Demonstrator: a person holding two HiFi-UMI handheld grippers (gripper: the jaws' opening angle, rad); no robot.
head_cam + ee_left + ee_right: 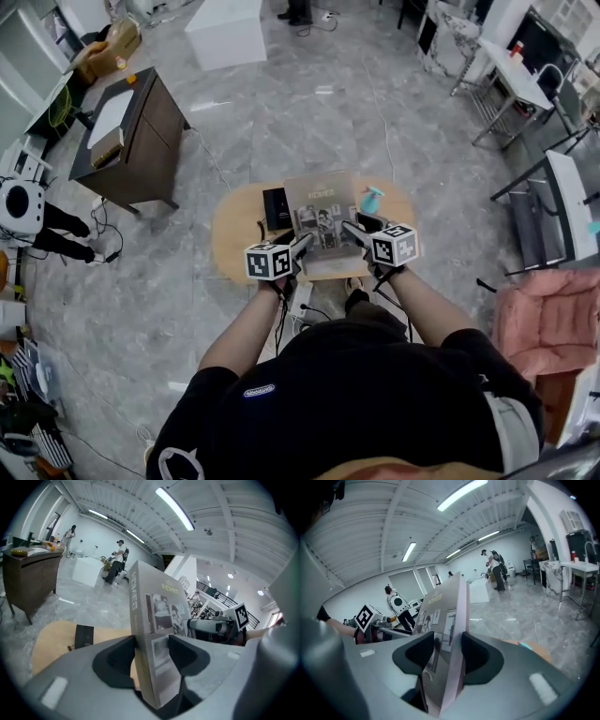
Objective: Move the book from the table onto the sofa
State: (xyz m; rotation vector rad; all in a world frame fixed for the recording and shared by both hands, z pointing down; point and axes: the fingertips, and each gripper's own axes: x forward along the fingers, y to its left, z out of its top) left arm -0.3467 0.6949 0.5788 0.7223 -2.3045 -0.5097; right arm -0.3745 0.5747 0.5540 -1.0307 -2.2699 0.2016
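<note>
Head view: holding the book (321, 211) flat and cover-up over the desk (234, 230), above the black case (277, 208) and beside the blue spray bottle (372, 199). Clamping its near left edge with the left hand-held gripper (302, 246) and its near right edge with the right hand-held gripper (354, 231). Probably carrying toward the pink sofa (548, 319) at right: needing both grips travelling together, level, without twisting the cover or clipping the bottle.
</note>
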